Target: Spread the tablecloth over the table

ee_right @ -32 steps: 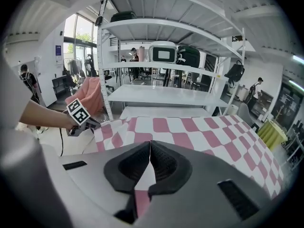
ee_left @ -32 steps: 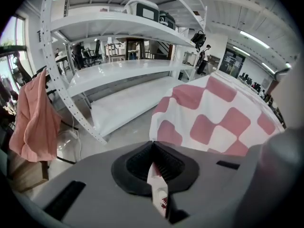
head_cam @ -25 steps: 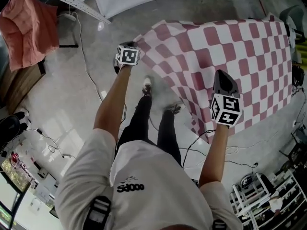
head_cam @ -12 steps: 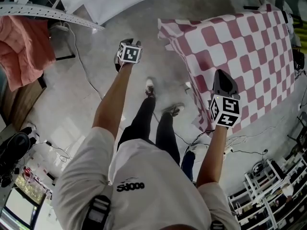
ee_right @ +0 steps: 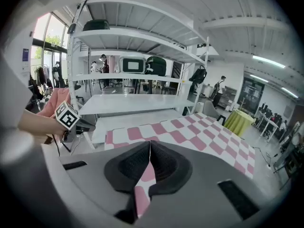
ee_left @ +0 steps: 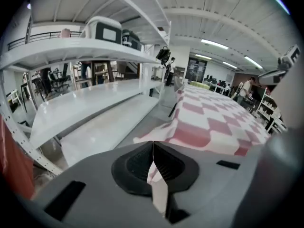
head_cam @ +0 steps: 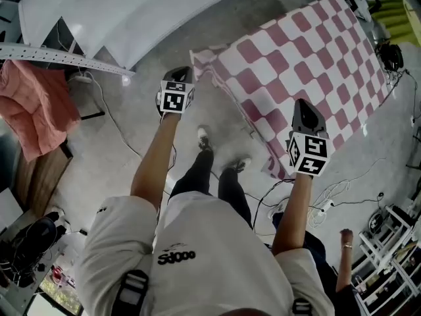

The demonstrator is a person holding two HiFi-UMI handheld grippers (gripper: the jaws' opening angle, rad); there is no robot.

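Note:
The red-and-white checked tablecloth point(head_cam: 309, 51) stretches away from me to the upper right, raised above the floor. My left gripper point(head_cam: 186, 71) is at its near left corner. In the left gripper view the left gripper point(ee_left: 153, 146) is shut, with a strip of the tablecloth point(ee_left: 209, 122) pinched between the pads. My right gripper point(head_cam: 301, 104) holds the near right edge. The right gripper view shows that gripper point(ee_right: 150, 146) shut on a fold of the tablecloth point(ee_right: 190, 132). Whether a table stands under the cloth I cannot see.
A white shelving rack point(head_cam: 79, 58) stands to the left, also seen as the rack point(ee_right: 137, 70). A salmon cloth point(head_cam: 33, 104) hangs at far left. Cables point(head_cam: 329, 203) lie on the floor. Another person's hand point(head_cam: 345, 236) shows at lower right. A yellow-green covered table point(ee_right: 240, 120) stands beyond.
One second ago the left gripper was at the cloth corner, half a second ago it was clear of it, and now it is back on the corner. Both hands have risen.

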